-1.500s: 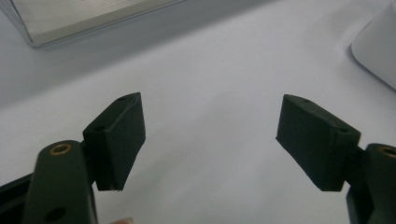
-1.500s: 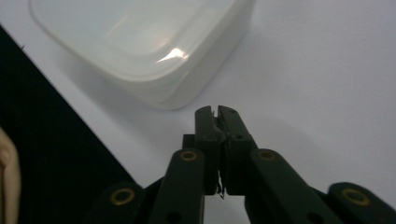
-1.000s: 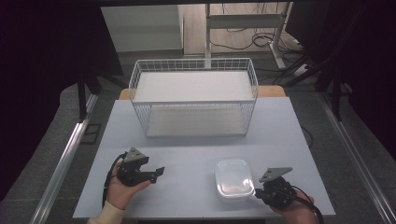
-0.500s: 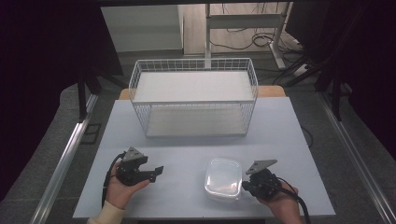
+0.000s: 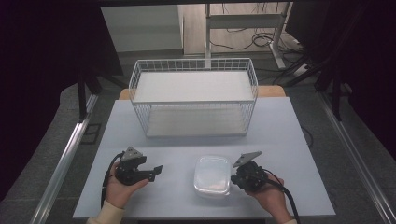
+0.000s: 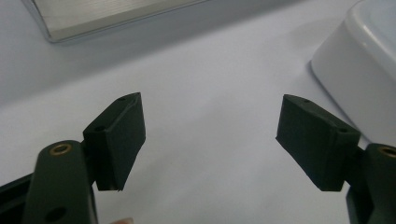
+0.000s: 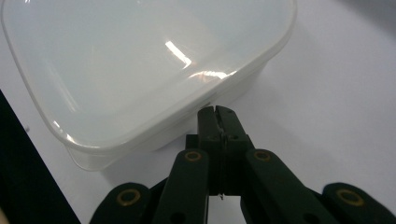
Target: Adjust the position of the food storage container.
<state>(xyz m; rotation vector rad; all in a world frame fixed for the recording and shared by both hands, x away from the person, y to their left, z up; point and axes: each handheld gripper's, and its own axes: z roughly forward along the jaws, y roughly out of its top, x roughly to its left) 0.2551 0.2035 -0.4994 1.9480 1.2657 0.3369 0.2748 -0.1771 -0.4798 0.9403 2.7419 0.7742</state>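
While the translucent lidded plastic container [image 5: 212, 175] sits flat on the pale tabletop [image 5: 187, 149] near the front edge, between the two hands, the right gripper [image 7: 218, 112] presses its jaw tips against the container's side wall just under the lid rim. Its jaws are pressed together with nothing between them, so the contact looks like a push or nudge, likely to slide the box sideways, not a grasp. In the high view that gripper [image 5: 240, 173] touches the container's right edge, held low and level with the table, which suits shoving. The left gripper [image 6: 210, 135] waits a little apart on the other side, jaws spread wide and empty, aimed toward the container's corner [image 6: 359, 65], probably ready to receive or steady it. Farther back stands a white wire basket [image 5: 194, 95], apparently where the box belongs.
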